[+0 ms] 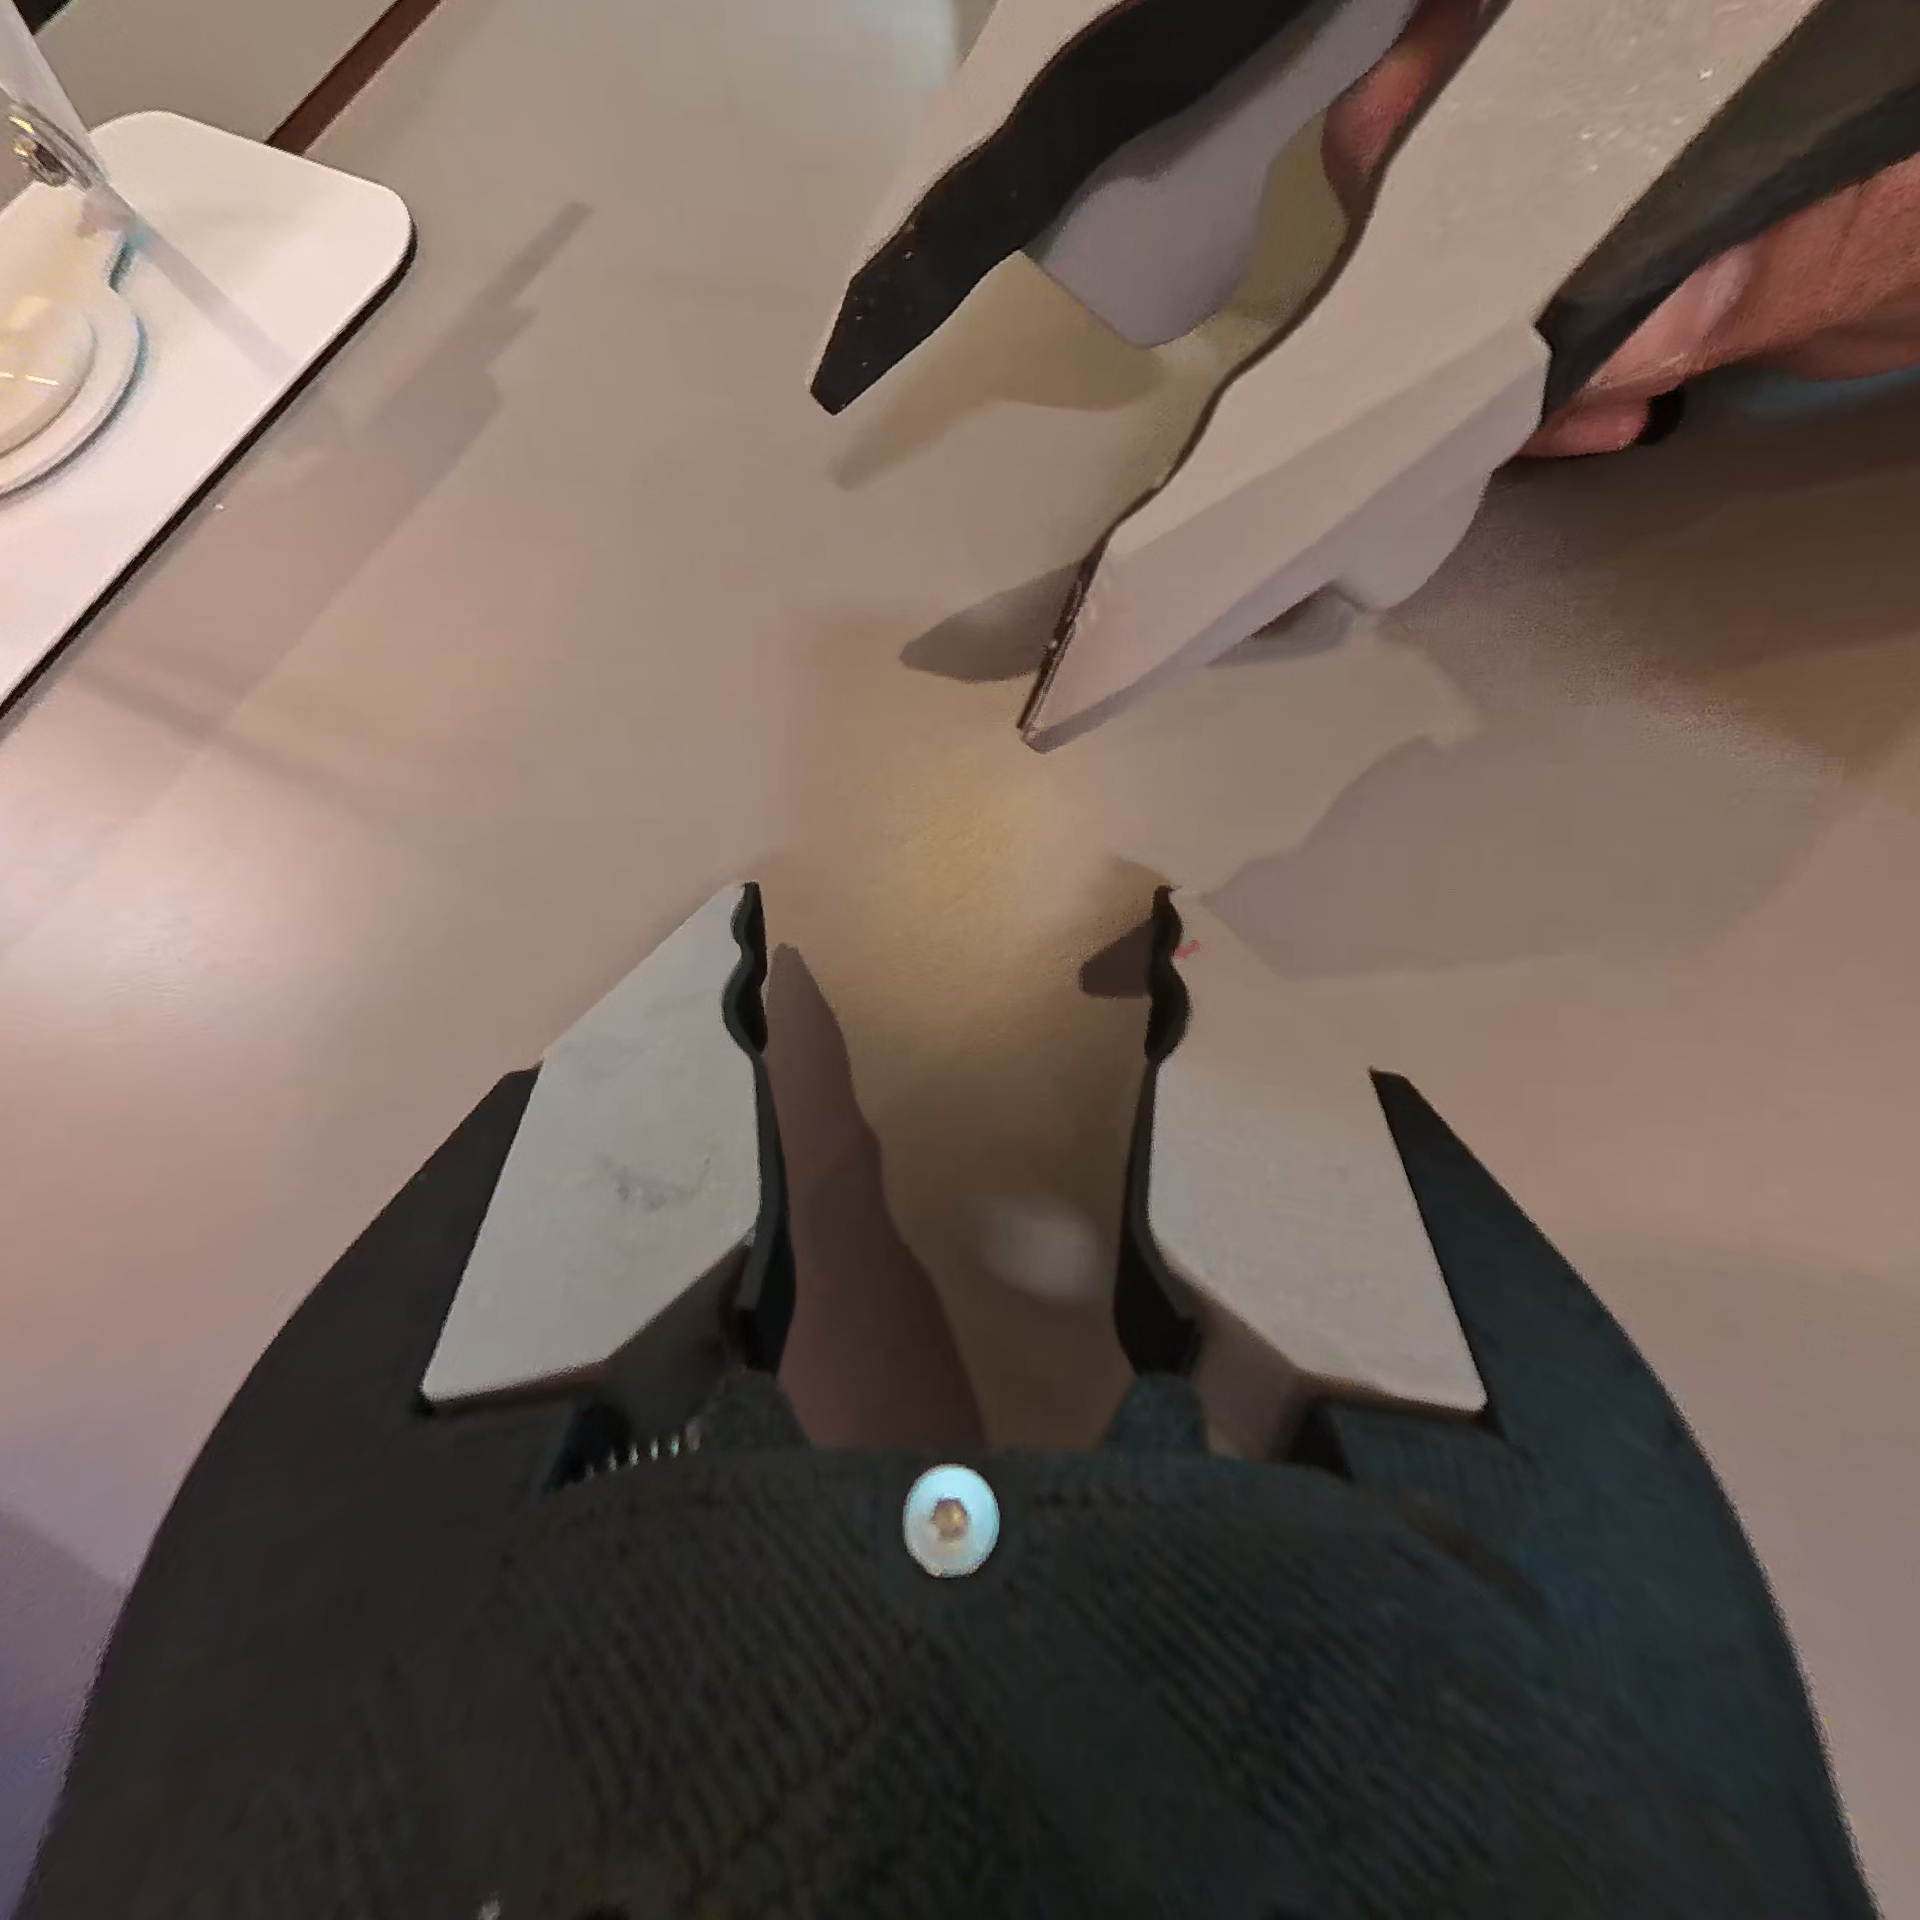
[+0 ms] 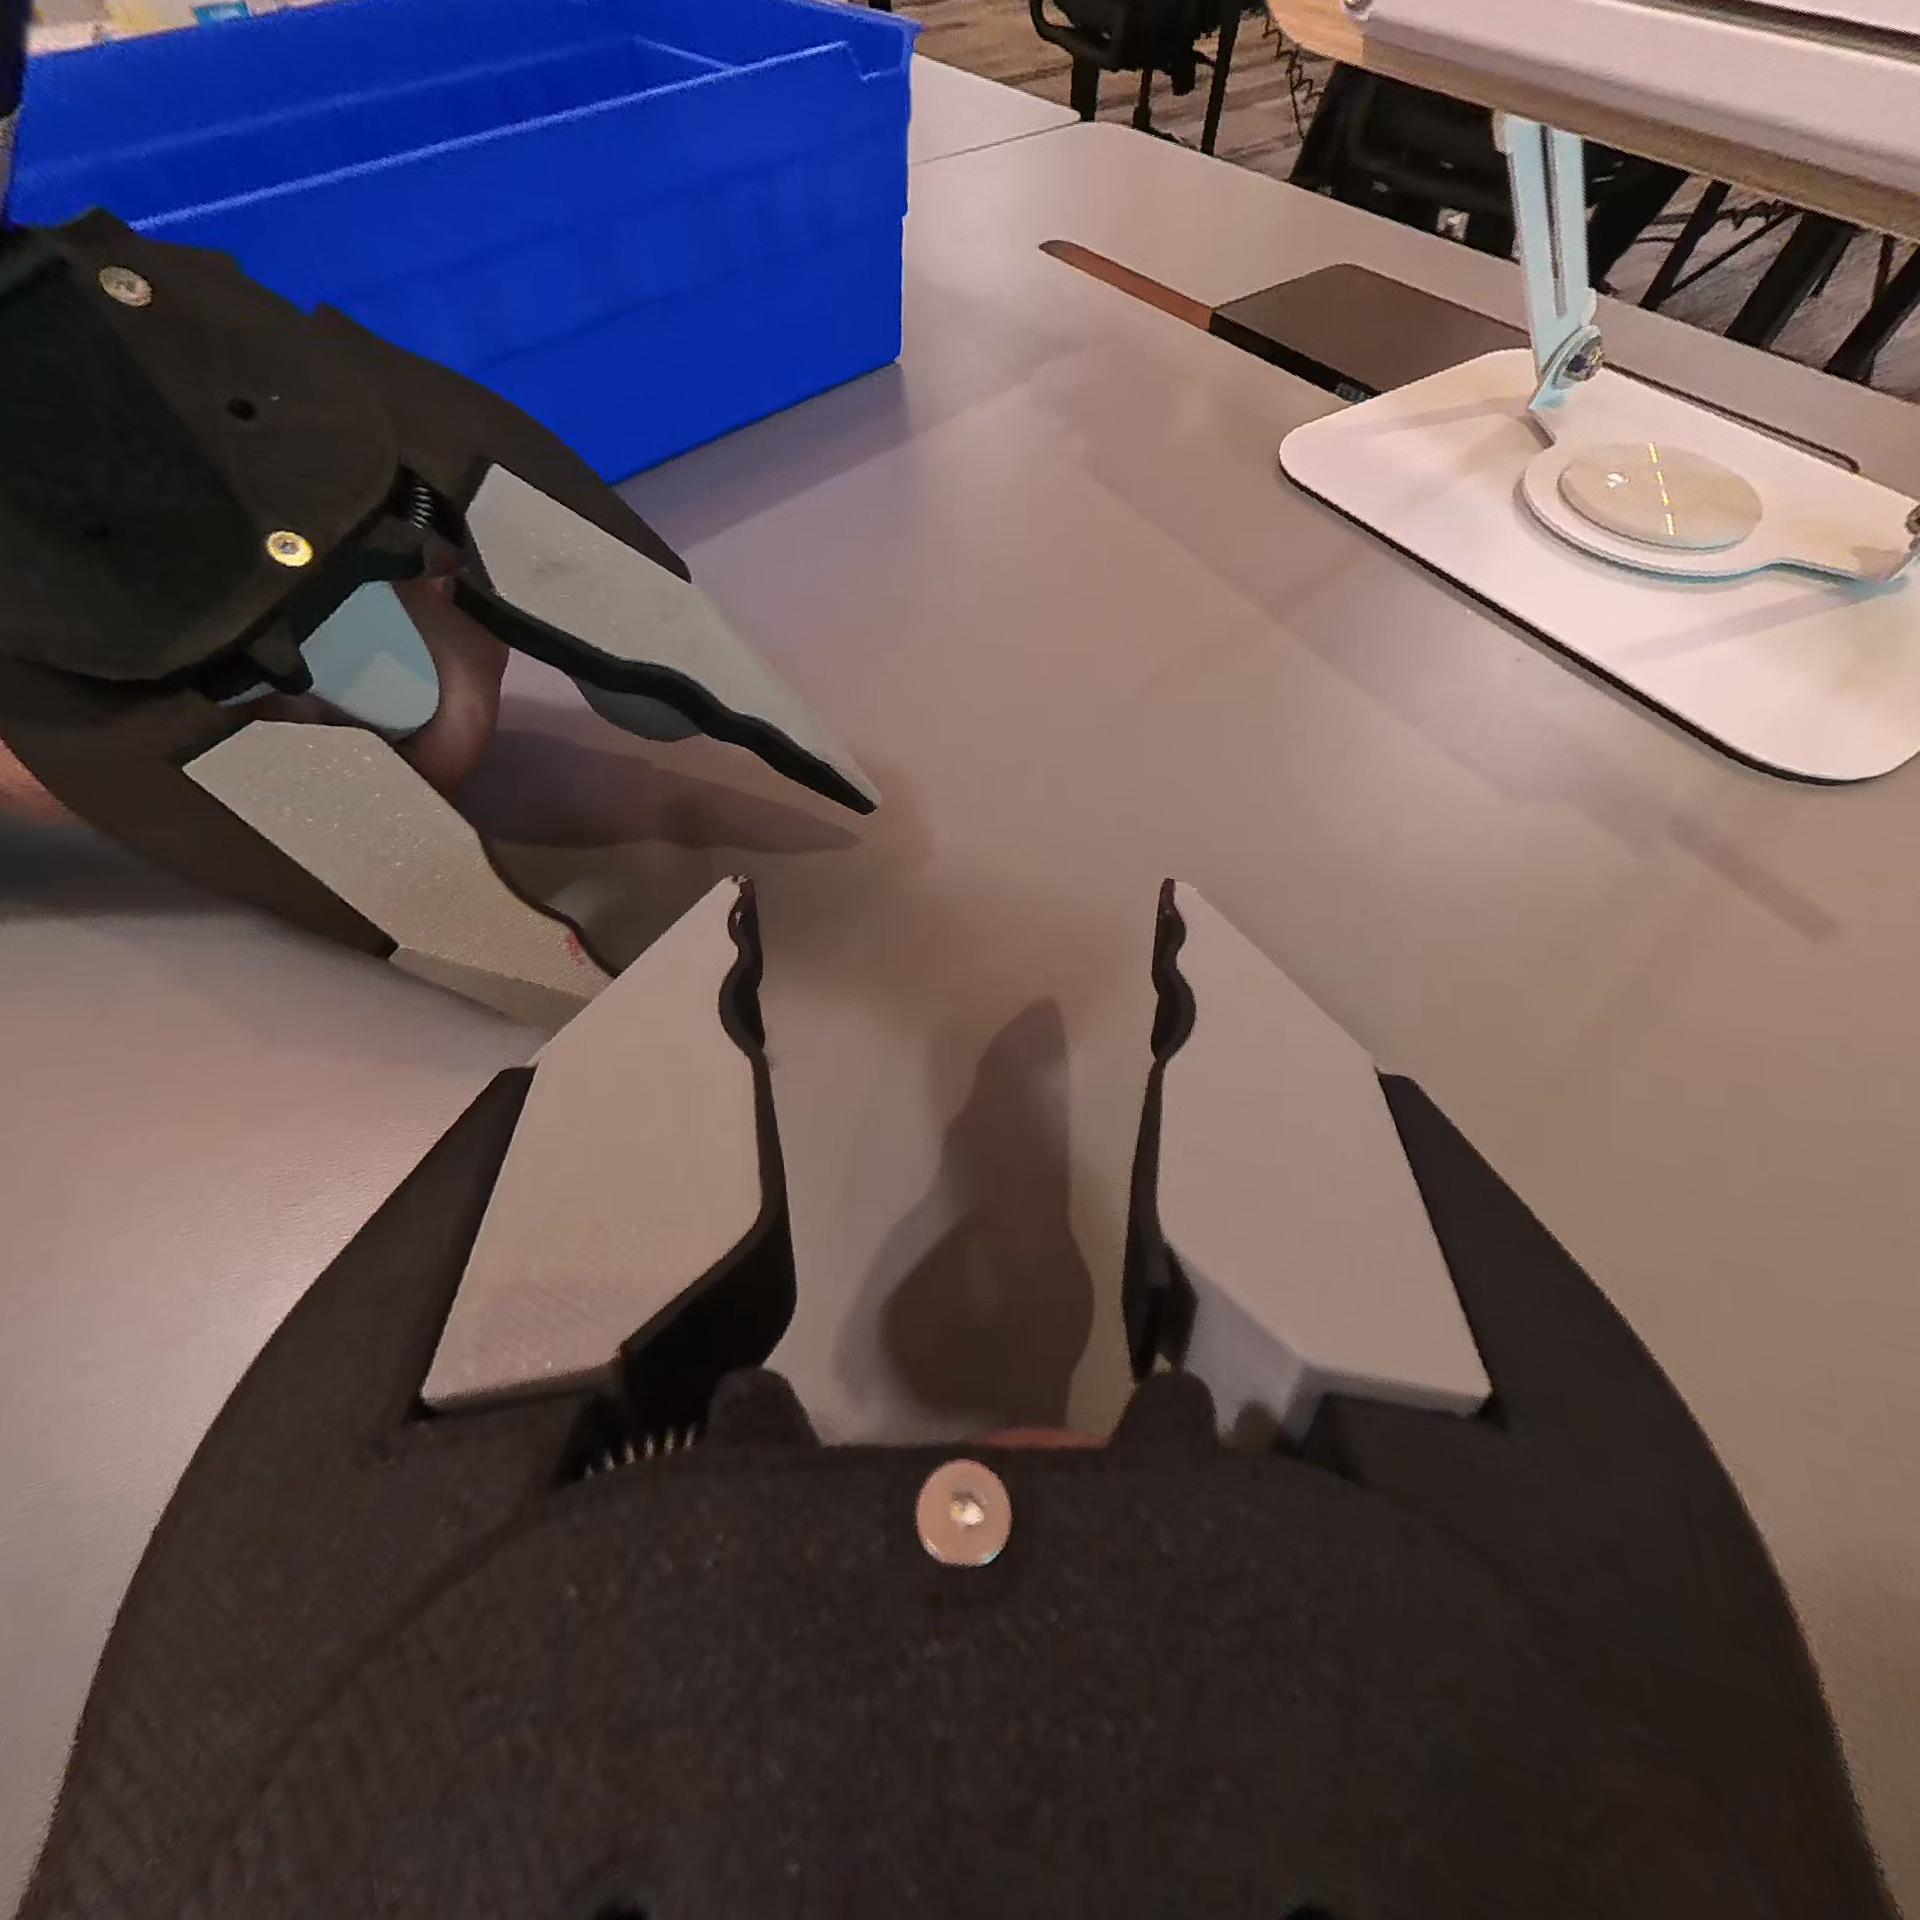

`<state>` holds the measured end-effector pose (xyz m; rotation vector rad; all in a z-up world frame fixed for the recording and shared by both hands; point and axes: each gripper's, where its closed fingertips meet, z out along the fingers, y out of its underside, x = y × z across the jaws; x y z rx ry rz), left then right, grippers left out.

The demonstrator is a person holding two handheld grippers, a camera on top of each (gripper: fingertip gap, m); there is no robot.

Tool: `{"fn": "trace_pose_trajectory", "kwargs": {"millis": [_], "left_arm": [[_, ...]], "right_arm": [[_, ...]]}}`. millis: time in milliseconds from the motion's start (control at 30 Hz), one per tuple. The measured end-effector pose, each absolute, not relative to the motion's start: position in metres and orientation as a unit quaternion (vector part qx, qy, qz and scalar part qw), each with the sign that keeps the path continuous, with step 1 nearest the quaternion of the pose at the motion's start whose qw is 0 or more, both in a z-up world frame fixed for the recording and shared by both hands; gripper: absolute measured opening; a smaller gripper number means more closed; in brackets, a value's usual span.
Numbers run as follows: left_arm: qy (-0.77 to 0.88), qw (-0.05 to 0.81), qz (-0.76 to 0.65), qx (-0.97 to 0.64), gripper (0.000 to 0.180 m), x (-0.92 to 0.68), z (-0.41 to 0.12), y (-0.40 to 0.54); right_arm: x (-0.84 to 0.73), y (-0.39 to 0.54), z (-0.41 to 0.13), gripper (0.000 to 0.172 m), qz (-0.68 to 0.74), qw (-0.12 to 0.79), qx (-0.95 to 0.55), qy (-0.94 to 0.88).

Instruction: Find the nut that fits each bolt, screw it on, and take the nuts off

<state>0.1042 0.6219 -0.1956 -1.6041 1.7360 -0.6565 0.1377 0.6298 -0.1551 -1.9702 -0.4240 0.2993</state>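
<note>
Both black-and-grey claws, left claw [image 1: 961, 914] and right claw [image 2: 956, 914], gape empty over the bare grey surface [image 2: 1143, 727]. No nuts or bolts visible; perhaps inside the blue plastic bin [image 2: 623, 260] at eleven o'clock. Likely small, hard, slippery: pinch across flats.

Counter [image 2: 1039, 675]: smooth grey laminate, satin finish, soft reflections.
Left tool [image 1: 961, 914]: black body of matt, finely ribbed plastic with a printed look; grey fingers [image 1: 623, 1143] matt, faintly grainy; black wavy pads with a rubber look; bright metal screw [image 1: 951, 1520] and a small metal coil spring [image 1: 649, 1444].
Right tool [image 2: 956, 904]: same black ribbed plastic, smooth matt grey fingers [image 2: 1278, 1143], shiny metal screw [image 2: 963, 1512].
Bin [image 2: 623, 260]: glossy blue moulded plastic.
Stand base [image 2: 1507, 582]: white, smooth, matt plate with dark edge; polished round disc [image 2: 1652, 494]; pale painted metal arm [image 2: 1553, 229].
</note>
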Motion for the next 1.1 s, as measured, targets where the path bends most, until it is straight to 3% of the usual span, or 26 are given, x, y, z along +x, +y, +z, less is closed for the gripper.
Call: {"fn": "trace_pose_trajectory", "kwargs": {"millis": [333, 433, 933, 1100], "left_arm": [[0.649, 0.354, -0.239, -0.630, 0.068, 0.104, -0.194, 0.631], [0.649, 0.357, -0.234, -0.630, 0.068, 0.104, -0.194, 0.632], [0.640, 0.368, -0.215, -0.639, 0.067, 0.100, -0.195, 0.639], [0.635, 0.363, -0.230, -0.642, 0.077, 0.085, -0.181, 0.617]], "right_arm": [[0.143, 0.631, -0.152, 0.071, 0.139, 0.532, -0.820, -0.156], [0.143, 0.629, -0.153, 0.062, 0.133, 0.529, -0.822, -0.165], [0.149, 0.631, -0.157, 0.066, 0.097, 0.524, -0.828, -0.172], [0.154, 0.629, -0.156, 0.065, 0.109, 0.527, -0.827, -0.161]]}}
